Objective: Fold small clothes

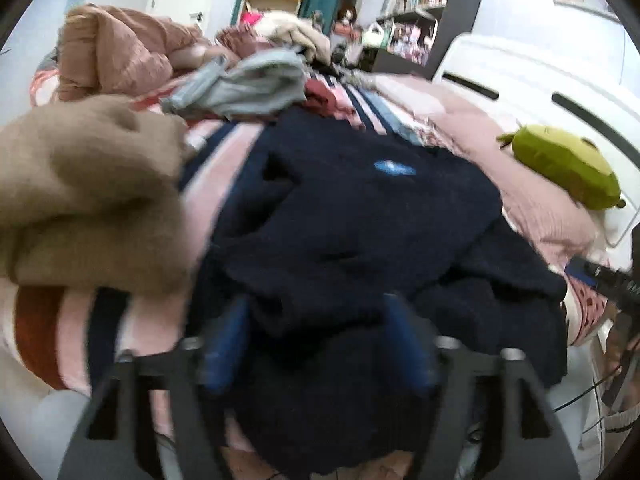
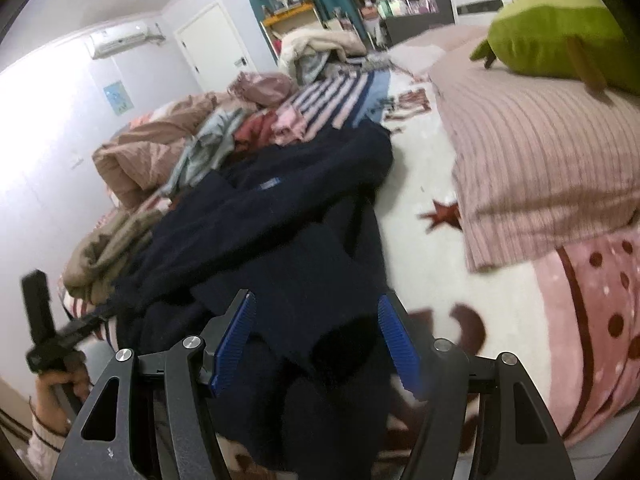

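Observation:
A dark navy garment (image 1: 352, 224) with a small blue patch lies crumpled on the bed, its near edge hanging over the bedside. My left gripper (image 1: 316, 312) is open, its blue pads on either side of a fold of the navy cloth. In the right wrist view the same garment (image 2: 280, 232) spreads ahead. My right gripper (image 2: 316, 312) is open over its near edge, with cloth lying between the blue pads. The other handle (image 2: 40, 320) shows at the left, held by a hand.
A tan garment (image 1: 88, 192) lies to the left. A grey garment (image 1: 248, 84) and pink and red clothes are piled behind. A striped pink pillow (image 2: 540, 160) and green plush (image 2: 560, 28) sit right. A brown duvet (image 1: 116, 56) is at the far left.

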`<act>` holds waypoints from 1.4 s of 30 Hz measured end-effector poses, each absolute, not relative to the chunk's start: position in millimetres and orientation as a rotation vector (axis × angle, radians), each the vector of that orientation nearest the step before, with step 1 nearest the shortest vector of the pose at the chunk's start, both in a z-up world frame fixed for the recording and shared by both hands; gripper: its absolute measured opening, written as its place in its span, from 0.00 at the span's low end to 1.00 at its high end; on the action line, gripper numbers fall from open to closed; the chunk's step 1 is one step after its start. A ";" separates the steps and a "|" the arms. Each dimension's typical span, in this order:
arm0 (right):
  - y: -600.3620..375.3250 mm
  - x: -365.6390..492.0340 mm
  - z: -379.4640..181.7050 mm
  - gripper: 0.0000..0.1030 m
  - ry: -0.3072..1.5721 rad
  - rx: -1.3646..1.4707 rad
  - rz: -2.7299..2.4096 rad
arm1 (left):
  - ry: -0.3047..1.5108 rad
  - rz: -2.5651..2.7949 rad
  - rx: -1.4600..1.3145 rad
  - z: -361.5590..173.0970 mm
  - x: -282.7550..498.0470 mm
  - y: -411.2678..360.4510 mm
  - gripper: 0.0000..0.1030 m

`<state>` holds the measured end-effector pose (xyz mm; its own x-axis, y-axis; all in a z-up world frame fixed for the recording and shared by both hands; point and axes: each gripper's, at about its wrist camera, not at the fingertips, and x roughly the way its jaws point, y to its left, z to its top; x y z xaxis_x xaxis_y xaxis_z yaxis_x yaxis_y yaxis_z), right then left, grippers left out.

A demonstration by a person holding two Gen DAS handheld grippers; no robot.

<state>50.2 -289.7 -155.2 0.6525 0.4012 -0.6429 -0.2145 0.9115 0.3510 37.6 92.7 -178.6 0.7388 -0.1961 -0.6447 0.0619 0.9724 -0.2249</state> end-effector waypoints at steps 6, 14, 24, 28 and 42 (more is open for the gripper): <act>-290.8 62.7 -179.7 0.66 0.928 0.217 0.449 | 0.824 -0.283 -0.223 -175.9 46.1 116.5 0.94; -280.4 91.3 -202.3 0.77 1.001 0.244 0.583 | 0.888 -0.275 -0.238 -204.2 79.6 113.9 0.94; -262.6 120.3 -208.9 0.21 1.045 0.326 0.664 | 0.921 -0.300 -0.260 -203.2 109.7 99.0 0.15; -261.9 108.6 -189.3 0.18 0.974 0.339 0.690 | 0.842 -0.305 -0.196 -181.1 94.1 90.6 0.14; -270.1 29.9 -124.5 0.17 0.760 0.459 0.780 | 0.618 -0.451 -0.180 -92.5 8.3 99.6 0.13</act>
<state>29.9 -270.1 -124.5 0.4730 0.7658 -0.4356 -0.4560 0.6358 0.6227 8.3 99.6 -92.5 0.7220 -0.4591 -0.5176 0.3535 0.8879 -0.2944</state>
